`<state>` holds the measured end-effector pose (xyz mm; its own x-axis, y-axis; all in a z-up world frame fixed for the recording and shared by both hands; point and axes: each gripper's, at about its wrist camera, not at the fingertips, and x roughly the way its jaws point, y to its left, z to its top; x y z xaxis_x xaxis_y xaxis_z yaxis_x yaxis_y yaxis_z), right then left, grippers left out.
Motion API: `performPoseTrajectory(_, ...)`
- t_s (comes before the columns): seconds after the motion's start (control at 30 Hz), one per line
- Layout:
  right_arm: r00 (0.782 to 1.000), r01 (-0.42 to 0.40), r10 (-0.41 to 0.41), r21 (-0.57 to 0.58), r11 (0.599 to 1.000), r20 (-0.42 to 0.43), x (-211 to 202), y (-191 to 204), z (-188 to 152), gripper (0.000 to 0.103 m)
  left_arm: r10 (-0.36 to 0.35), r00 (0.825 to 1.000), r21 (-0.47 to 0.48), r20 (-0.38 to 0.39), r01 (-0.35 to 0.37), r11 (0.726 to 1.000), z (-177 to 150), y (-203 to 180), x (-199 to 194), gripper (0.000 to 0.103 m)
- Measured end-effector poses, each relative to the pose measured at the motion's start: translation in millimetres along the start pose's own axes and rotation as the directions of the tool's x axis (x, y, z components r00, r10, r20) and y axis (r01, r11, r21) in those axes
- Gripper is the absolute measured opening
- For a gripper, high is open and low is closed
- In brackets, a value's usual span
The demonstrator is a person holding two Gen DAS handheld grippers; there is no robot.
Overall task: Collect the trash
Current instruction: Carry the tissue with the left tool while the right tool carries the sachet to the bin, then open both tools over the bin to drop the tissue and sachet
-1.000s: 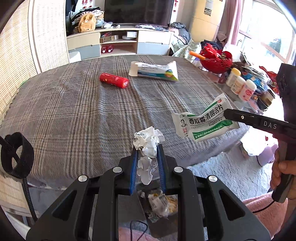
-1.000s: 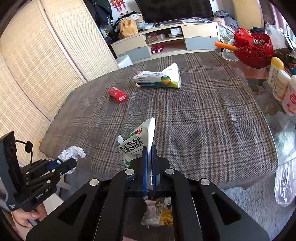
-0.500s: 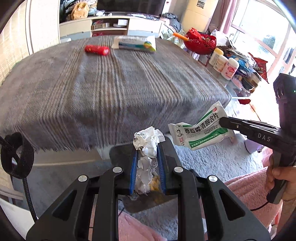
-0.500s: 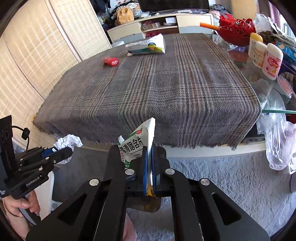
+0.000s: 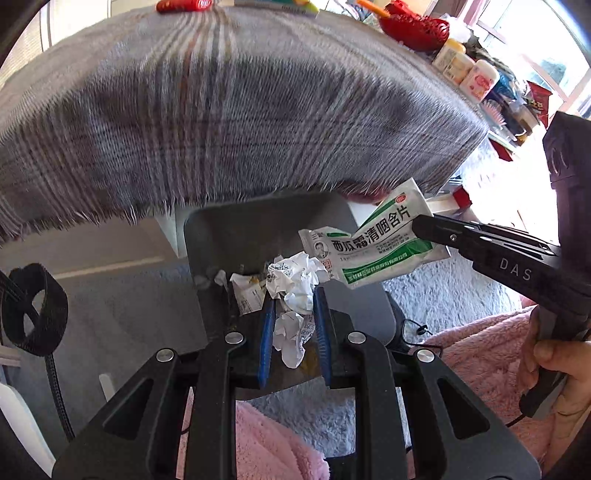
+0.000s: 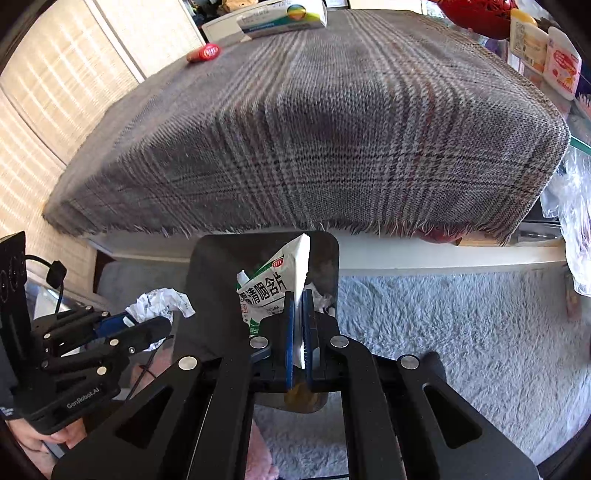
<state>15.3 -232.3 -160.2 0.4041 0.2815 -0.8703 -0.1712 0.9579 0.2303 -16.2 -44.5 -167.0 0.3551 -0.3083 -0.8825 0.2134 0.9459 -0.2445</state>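
Observation:
My left gripper (image 5: 294,299) is shut on a crumpled white paper wad (image 5: 295,280) and holds it over a dark grey trash bin (image 5: 221,236) on the floor. My right gripper (image 6: 299,295) is shut on a green and white medicine sachet (image 6: 273,284), also above the bin (image 6: 207,266). The right gripper (image 5: 421,225) enters the left wrist view from the right with the sachet (image 5: 373,247). The left gripper (image 6: 162,323) and its wad (image 6: 159,301) show at lower left in the right wrist view. Scraps of trash (image 5: 247,288) lie in the bin.
The table with a grey plaid cloth (image 6: 332,129) overhangs just behind the bin. On it lie a red tube (image 6: 205,52) and a white box (image 6: 284,14). Bottles (image 6: 561,66) and a red basket (image 5: 413,26) stand at the right. A grey shaggy rug (image 6: 461,332) covers the floor.
Both grippers have dropped from table height down past the cloth edge and now hang over the bin, each still holding its piece of trash.

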Motion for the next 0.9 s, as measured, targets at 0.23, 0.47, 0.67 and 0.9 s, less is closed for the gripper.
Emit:
performPoseTrajectory(0.23,0.999,0.035,-0.036,-0.044,0.998,-0.023,22.2,9.2,-6.5,0.006,-0.007,0.998,-0.023,-0.060,0.006,1.000,-7.3,9.3,31.4,0.020)
performPoseTrajectory(0.47,0.998,0.010,-0.011,-0.015,1.000,-0.060,37.3,6.9,-5.0,0.009,0.002,0.995,-0.039,-0.104,-0.007,0.999,-8.8,16.5,52.3,0.021)
performPoseTrajectory(0.67,0.998,-0.031,0.033,0.041,0.999,-0.051,38.3,-0.7,-4.5,0.018,0.022,0.995,-0.046,-0.102,-0.027,0.999,-5.8,19.7,53.4,0.035)
performPoseTrajectory(0.9,1.000,-0.025,0.026,0.074,0.997,-0.006,29.4,-6.7,-2.1,0.072,0.048,0.996,-0.043,-0.076,-0.051,0.998,-6.4,22.4,40.4,0.066)
